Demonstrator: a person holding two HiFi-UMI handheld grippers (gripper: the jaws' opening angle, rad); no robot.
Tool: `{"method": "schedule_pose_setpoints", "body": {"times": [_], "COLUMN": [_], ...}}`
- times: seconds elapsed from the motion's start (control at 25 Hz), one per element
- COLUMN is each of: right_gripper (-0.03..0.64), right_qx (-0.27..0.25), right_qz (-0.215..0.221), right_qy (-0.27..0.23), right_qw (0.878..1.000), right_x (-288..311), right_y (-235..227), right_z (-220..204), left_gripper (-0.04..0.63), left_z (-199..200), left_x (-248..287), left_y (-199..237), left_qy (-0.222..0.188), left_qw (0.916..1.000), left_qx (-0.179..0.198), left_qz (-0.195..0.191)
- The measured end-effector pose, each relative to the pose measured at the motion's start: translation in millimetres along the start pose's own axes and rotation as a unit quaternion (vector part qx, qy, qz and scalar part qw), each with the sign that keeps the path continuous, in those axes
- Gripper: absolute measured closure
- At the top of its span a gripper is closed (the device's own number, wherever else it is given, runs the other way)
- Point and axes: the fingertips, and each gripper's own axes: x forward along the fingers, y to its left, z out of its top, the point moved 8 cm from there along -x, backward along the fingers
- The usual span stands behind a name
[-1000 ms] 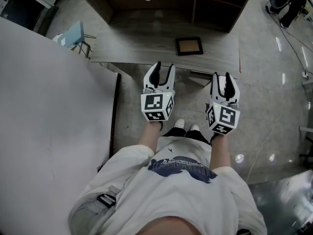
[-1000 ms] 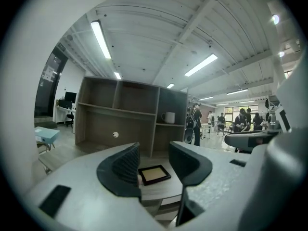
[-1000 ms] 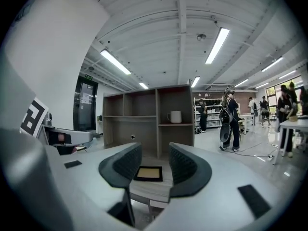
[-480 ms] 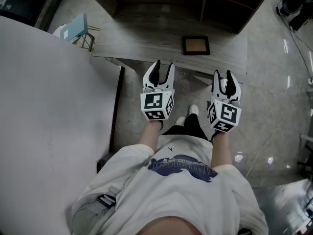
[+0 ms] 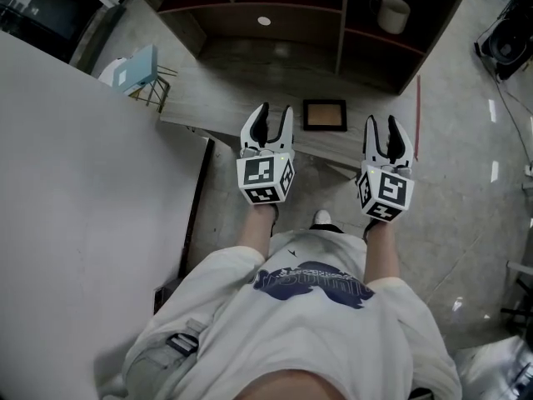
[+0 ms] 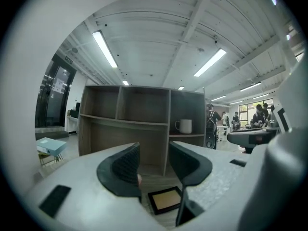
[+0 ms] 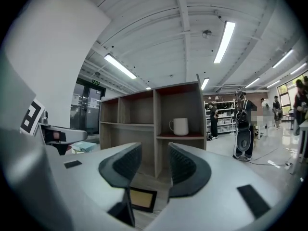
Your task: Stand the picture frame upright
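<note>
A black picture frame (image 5: pixel 324 114) with a tan inside lies flat on the low wooden table (image 5: pixel 225 98), near its front edge. It shows low in the left gripper view as the picture frame (image 6: pixel 165 199) and in the right gripper view as the picture frame (image 7: pixel 142 198). My left gripper (image 5: pixel 272 118) hangs open at the table's front edge, just left of the frame. My right gripper (image 5: pixel 382 132) hangs open off the front right corner, right of the frame. Neither touches it. Nothing is between either pair of jaws.
A wooden shelf unit (image 5: pixel 333 23) stands at the table's back with a white mug (image 5: pixel 392 12) in its right compartment. A light blue box (image 5: pixel 133 67) on a wire stand sits left. A large white surface (image 5: pixel 83 190) fills the left side. People stand far off to the right (image 7: pixel 240 114).
I have stepped toward the table: both grippers now reach its front edge on either side of the frame, which sits closer. The mug on the shelf has come into view.
</note>
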Motion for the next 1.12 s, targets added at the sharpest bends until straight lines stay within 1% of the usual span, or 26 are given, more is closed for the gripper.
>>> {"method": "schedule_pose_setpoints", "body": {"times": [0.2, 0.4, 0.6, 0.84, 0.96, 1.12], "right_gripper": [0.454, 0.454, 0.454, 0.454, 0.454, 0.454], "right_qx": [0.003, 0.018, 0.023, 0.024, 0.022, 0.022], "right_qz": [0.012, 0.019, 0.024, 0.018, 0.013, -0.005], "right_qy": [-0.005, 0.019, 0.038, 0.066, 0.072, 0.078], "right_qw": [1.000, 0.999, 0.999, 0.997, 0.997, 0.997], "right_x": [24.7, 39.1, 53.7, 68.5, 84.8, 107.2], "right_y": [-26.2, -40.5, -39.4, -30.0, -23.4, -14.6], "right_z": [4.4, -11.8, -25.7, -43.6, -47.2, -46.6], "left_gripper": [0.425, 0.425, 0.425, 0.425, 0.425, 0.425], "left_z": [5.5, -8.3, -21.7, -38.2, -41.4, -37.6], "left_x": [24.2, 35.3, 43.9, 58.6, 73.3, 100.0], "left_y": [-9.6, -12.6, -6.2, 7.4, 21.1, 39.9], "left_qy": [0.002, 0.029, 0.051, 0.076, 0.080, 0.081], "left_qw": [0.9998, 0.9989, 0.9978, 0.9966, 0.9964, 0.9966], "left_qx": [0.006, 0.007, 0.005, -0.001, -0.006, -0.008], "left_qz": [0.018, 0.036, 0.043, 0.032, 0.027, 0.008]}}
